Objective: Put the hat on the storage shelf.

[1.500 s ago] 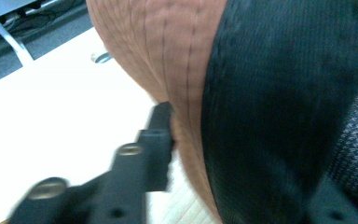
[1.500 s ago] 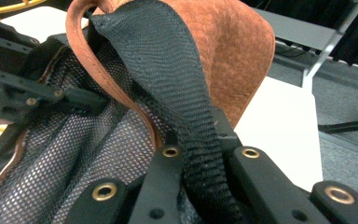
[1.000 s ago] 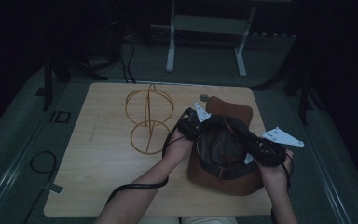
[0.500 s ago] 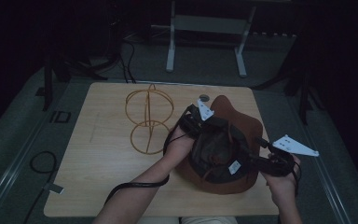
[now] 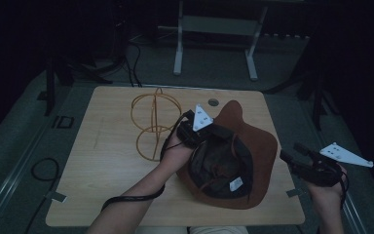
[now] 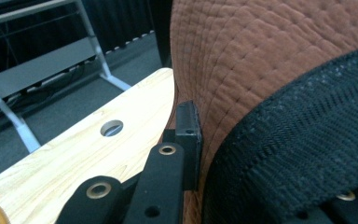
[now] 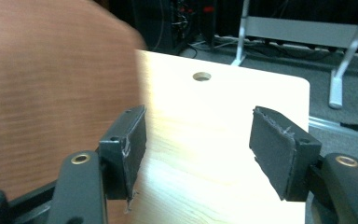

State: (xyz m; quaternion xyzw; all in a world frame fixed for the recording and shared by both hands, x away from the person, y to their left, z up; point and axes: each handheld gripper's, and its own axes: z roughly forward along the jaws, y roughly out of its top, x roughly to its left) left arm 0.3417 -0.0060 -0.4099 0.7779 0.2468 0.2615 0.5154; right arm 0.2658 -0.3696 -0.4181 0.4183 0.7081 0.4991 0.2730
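Observation:
A brown quilted hat (image 5: 255, 146) lies upside down on the wooden table (image 5: 102, 165), showing its black mesh lining (image 5: 219, 161) and a white tag. My left gripper (image 5: 213, 134) is shut on the hat's near-left edge; in the left gripper view the brown fabric (image 6: 270, 56) and black band (image 6: 298, 154) sit pinched between its jaws (image 6: 205, 154). My right gripper (image 5: 292, 152) hovers at the table's right edge, apart from the hat. It stands open with nothing between its pads (image 7: 198, 149), and the blurred hat (image 7: 37, 84) lies to its left.
An orange wire hat stand (image 5: 153, 122) stands left of the hat, close to my left hand. A round cable hole (image 5: 213, 102) sits near the table's far edge. A metal frame (image 5: 214, 29) is on the floor beyond, and a black cable loop (image 5: 41, 170) at the left.
My right gripper has let go of the hat and pulled away to the right, past the table edge. The hat has turned and shifted, still held by my left gripper.

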